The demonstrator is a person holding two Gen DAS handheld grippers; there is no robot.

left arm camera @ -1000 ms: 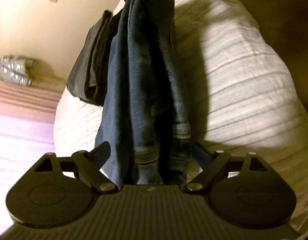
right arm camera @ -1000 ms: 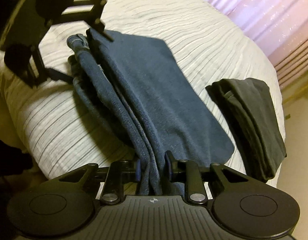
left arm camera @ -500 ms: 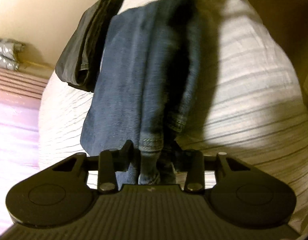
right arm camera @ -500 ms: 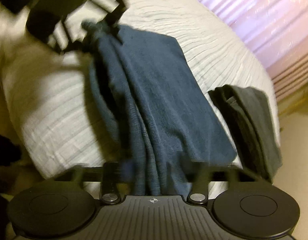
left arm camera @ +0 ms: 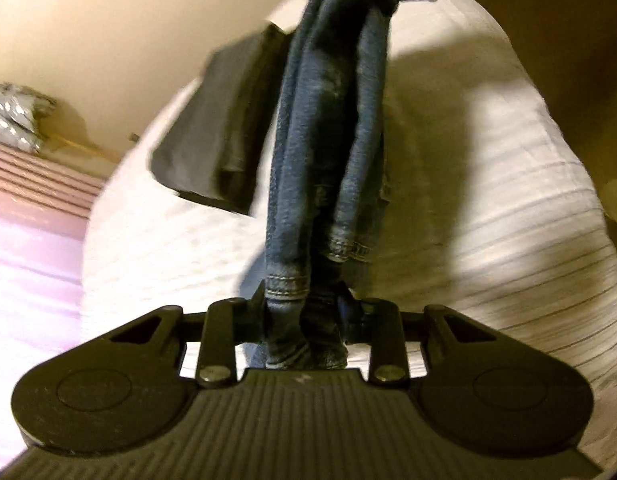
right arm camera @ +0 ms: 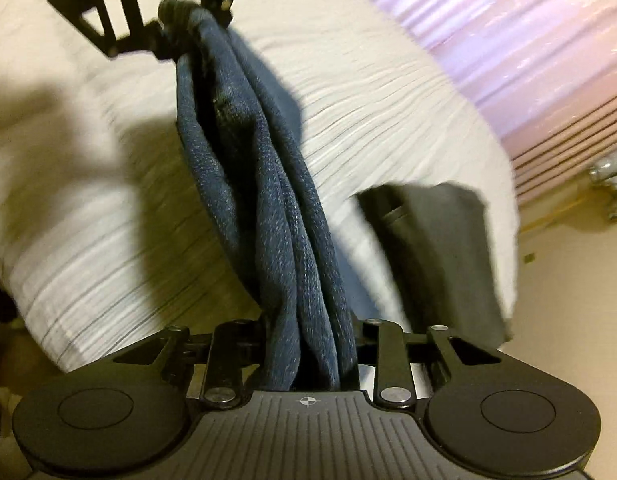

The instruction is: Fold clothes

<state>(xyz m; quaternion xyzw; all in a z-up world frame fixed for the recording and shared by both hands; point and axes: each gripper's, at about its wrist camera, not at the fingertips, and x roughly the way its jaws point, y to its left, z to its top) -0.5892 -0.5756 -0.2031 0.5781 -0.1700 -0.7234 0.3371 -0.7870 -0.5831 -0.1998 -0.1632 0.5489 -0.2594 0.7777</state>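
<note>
We had both grippers, left gripper (left arm camera: 304,320) and right gripper (right arm camera: 308,344), closing clenched on the jeans (right arm camera: 268,208); keeping them taut, clear of the folded dark garment (right arm camera: 436,248) at 3 o'clock, seemed best.

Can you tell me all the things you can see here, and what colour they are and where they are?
jeans: one pair, dark blue, bunched lengthwise, stretched between the two grippers above the bed.
folded garment: one, dark grey, lying on the bed beside the jeans.
bed cover: one, white with thin ribbed lines, under everything.
curtain: one, pink, beyond the bed.
silver bundle: one, shiny, on the floor by the wall; too blurry to name.
left gripper: one, black, jaws closing on the hem end of the jeans.
right gripper: one, black, jaws closing on the other end of the jeans.
</note>
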